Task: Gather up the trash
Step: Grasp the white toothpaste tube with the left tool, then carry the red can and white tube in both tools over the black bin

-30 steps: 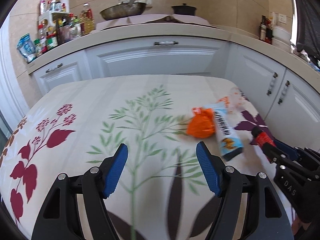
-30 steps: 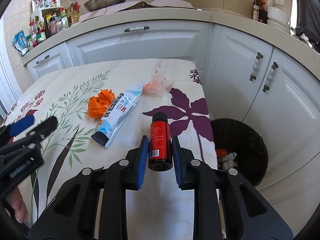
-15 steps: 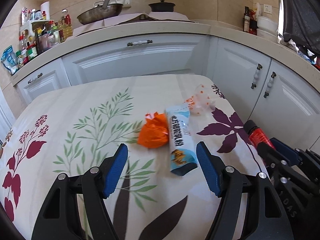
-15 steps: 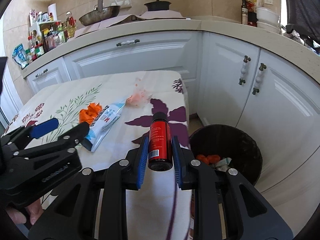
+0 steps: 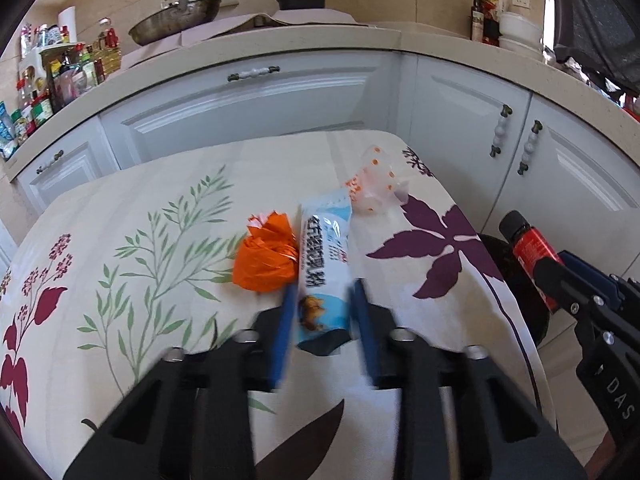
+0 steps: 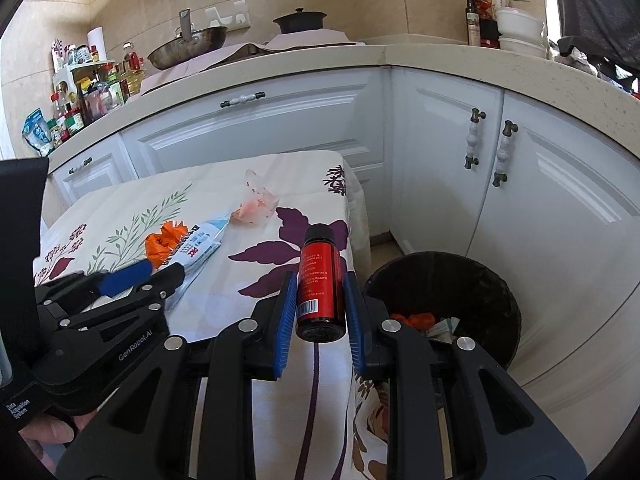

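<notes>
My left gripper (image 5: 323, 296) has its blue pads closed against both sides of a blue-and-white snack wrapper (image 5: 325, 258) that lies on the floral tablecloth (image 5: 140, 240). An orange crumpled wrapper (image 5: 266, 258) lies just left of it, and a clear orange-dotted plastic scrap (image 5: 374, 186) lies beyond. My right gripper (image 6: 318, 284) is shut on a red bottle with a black cap (image 6: 319, 280), held above the table's right edge, left of the black trash bin (image 6: 444, 280). The bottle also shows in the left wrist view (image 5: 530, 252).
The bin holds orange and paper trash (image 6: 416, 318). White cabinets (image 6: 540, 200) stand behind and to the right of the bin. The counter (image 5: 240, 48) carries a pan, a pot and bottles. The left gripper (image 6: 120, 280) shows in the right wrist view.
My left gripper moved forward and closed onto the snack wrapper. My right gripper carried the red bottle right, closer to the bin.
</notes>
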`<state>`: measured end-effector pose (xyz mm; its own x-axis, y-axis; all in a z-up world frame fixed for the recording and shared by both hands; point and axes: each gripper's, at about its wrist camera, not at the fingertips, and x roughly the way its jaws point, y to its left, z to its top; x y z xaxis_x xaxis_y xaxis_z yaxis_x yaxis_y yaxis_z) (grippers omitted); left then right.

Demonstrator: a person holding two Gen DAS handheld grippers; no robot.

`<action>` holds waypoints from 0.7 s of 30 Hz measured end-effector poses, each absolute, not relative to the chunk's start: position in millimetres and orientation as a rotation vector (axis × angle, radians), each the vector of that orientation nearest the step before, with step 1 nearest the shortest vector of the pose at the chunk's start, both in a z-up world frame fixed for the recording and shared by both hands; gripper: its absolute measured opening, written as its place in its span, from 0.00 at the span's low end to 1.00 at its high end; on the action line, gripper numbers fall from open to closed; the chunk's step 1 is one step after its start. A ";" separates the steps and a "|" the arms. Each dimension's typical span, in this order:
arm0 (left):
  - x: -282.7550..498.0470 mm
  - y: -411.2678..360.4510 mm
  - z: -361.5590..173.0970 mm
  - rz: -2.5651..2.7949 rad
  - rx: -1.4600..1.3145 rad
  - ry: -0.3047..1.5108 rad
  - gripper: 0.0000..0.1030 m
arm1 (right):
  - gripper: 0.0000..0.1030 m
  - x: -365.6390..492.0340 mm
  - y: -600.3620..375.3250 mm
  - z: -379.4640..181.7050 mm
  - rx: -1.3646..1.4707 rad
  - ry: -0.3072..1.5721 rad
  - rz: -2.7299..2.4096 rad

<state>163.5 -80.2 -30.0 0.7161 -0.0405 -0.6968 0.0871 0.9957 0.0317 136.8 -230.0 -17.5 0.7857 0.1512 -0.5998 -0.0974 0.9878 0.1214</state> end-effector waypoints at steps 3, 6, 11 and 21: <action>160.8 -80.0 -27.3 -0.082 0.058 0.752 0.13 | 0.23 136.2 -230.8 -16.8 0.086 0.647 0.132; 157.2 -80.7 -23.7 -0.088 0.061 0.729 0.10 | 0.23 134.8 -231.1 -16.0 0.084 0.641 0.132; 150.8 -80.8 -15.4 -0.098 0.066 0.699 0.07 | 0.23 132.7 -227.7 -12.4 0.078 0.628 0.136; 142.8 -68.5 0.3 -0.075 0.048 0.659 0.06 | 0.23 128.3 -221.7 1.5 0.065 0.591 0.141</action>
